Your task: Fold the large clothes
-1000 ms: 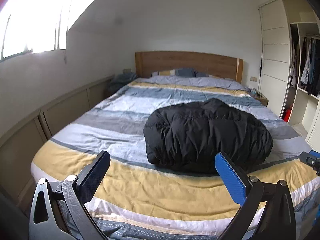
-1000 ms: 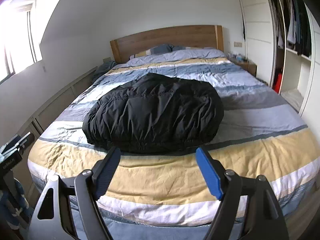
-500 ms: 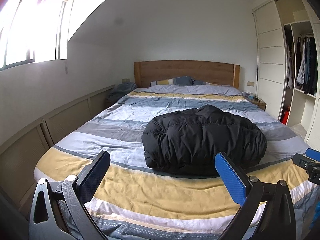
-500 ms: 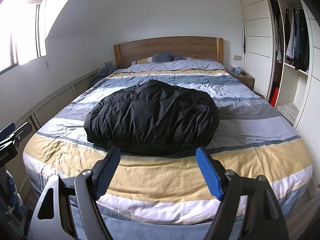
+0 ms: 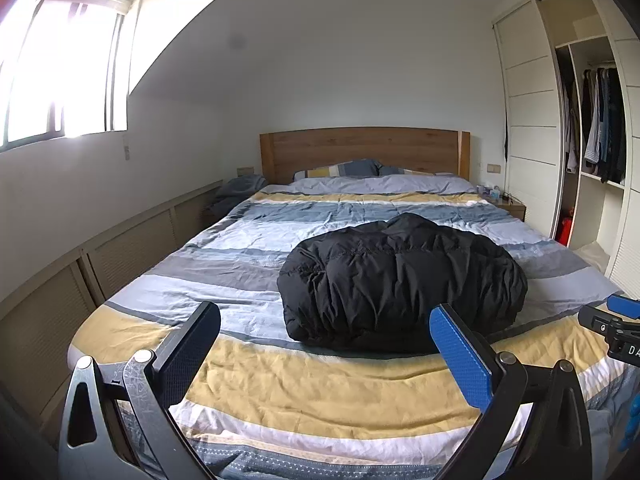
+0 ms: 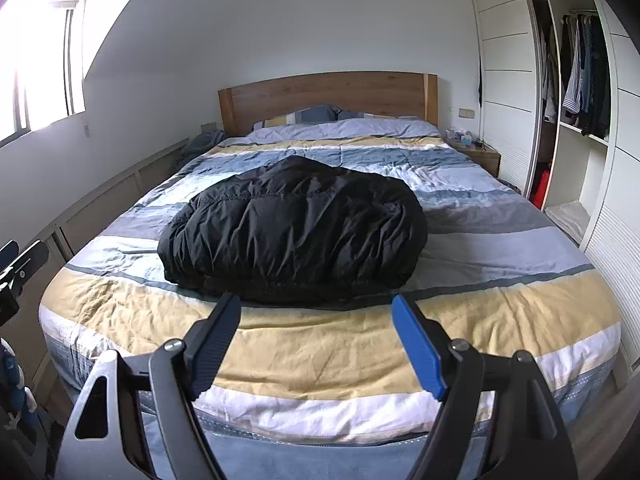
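A black puffer jacket point(image 5: 400, 280) lies bundled in a compact heap on the striped bed; it also shows in the right wrist view point(image 6: 296, 232). My left gripper point(image 5: 324, 332) is open and empty, held off the foot of the bed, short of the jacket. My right gripper point(image 6: 316, 320) is open and empty, also back from the bed's foot, with the jacket straight ahead. The right gripper's tip point(image 5: 616, 320) shows at the right edge of the left wrist view. The left gripper point(image 6: 20, 268) shows at the left edge of the right wrist view.
The bed point(image 5: 320, 392) has a yellow, blue and grey striped duvet, pillows point(image 5: 340, 168) and a wooden headboard point(image 5: 360, 148). Low cabinets point(image 5: 60, 280) run along the left wall. An open wardrobe point(image 5: 592, 140) with hanging clothes and a nightstand point(image 6: 476, 152) stand on the right.
Both grippers have pulled back and tilted up, so the bed and jacket look farther away and more wall shows. Both stay open. The jacket has not moved.
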Available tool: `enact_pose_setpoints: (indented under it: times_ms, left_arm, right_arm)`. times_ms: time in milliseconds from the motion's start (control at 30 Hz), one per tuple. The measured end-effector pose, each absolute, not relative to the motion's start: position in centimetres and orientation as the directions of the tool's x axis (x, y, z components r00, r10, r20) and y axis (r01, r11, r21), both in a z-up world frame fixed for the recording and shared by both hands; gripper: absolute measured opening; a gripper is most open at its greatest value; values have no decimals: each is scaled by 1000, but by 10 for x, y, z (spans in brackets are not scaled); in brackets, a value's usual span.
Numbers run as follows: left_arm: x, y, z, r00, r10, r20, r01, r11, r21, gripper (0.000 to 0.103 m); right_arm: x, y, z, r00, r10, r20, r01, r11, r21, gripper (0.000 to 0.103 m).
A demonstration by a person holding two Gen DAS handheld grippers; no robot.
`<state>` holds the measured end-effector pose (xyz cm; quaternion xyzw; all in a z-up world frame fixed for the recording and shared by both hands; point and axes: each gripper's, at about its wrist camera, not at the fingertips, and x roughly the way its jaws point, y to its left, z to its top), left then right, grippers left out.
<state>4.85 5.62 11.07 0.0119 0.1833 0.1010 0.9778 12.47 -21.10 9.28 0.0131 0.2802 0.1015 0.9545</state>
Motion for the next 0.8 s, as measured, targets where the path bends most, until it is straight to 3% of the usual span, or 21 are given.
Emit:
enact_pose_setpoints:
  times_ms: [800]
  left_arm:
    - [54, 60, 94, 905, 179, -385, -177, 983, 41, 103]
  right_arm:
    - [130, -215, 81, 817, 161, -553, -168, 985, 38, 77]
